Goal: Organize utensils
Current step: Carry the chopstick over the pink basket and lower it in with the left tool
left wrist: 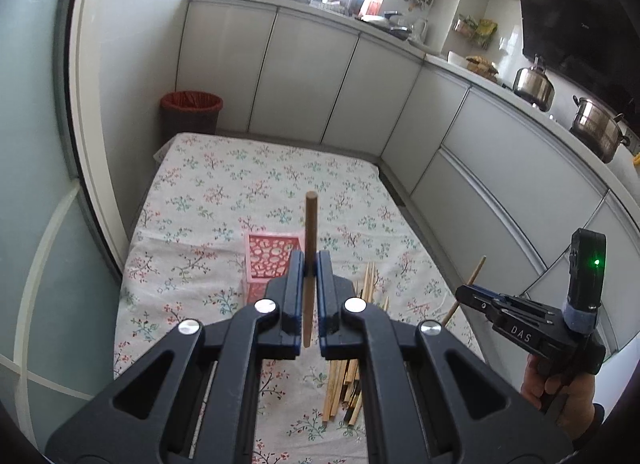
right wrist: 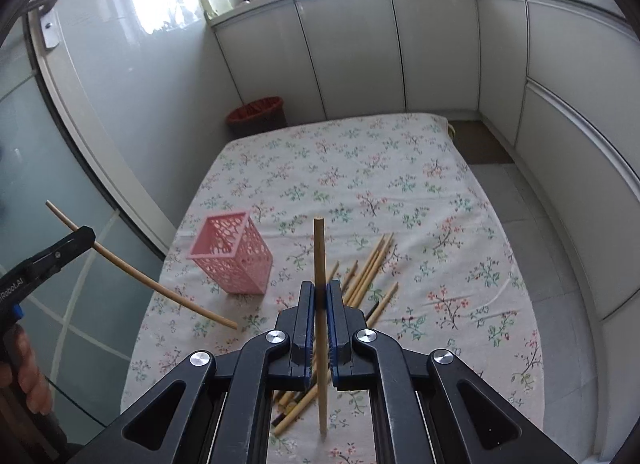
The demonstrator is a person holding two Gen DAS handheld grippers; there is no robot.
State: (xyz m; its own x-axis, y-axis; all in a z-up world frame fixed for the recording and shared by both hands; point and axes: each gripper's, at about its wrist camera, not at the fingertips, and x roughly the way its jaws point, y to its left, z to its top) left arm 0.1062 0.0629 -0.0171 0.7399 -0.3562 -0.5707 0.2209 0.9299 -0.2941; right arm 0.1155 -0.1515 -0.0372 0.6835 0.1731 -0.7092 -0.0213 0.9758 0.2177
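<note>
Between the clenched jaws of each gripper stands one chopstick: left gripper point(left wrist: 310, 264), right gripper point(right wrist: 320, 290). Ahead-left of the right jaws, the pink basket point(right wrist: 232, 256); loose chopsticks point(right wrist: 368, 268) beyond. Recommend tipping each stick vertical over the basket's mouth before releasing.

Floral cloth point(left wrist: 224, 184) covers table, centre frame. Red-lined bin point(left wrist: 191, 110) on floor beyond its far left corner. White cabinets point(left wrist: 304, 76) behind. Kettle point(left wrist: 533, 82) and steel pot point(left wrist: 596, 128) on counter, upper right.
</note>
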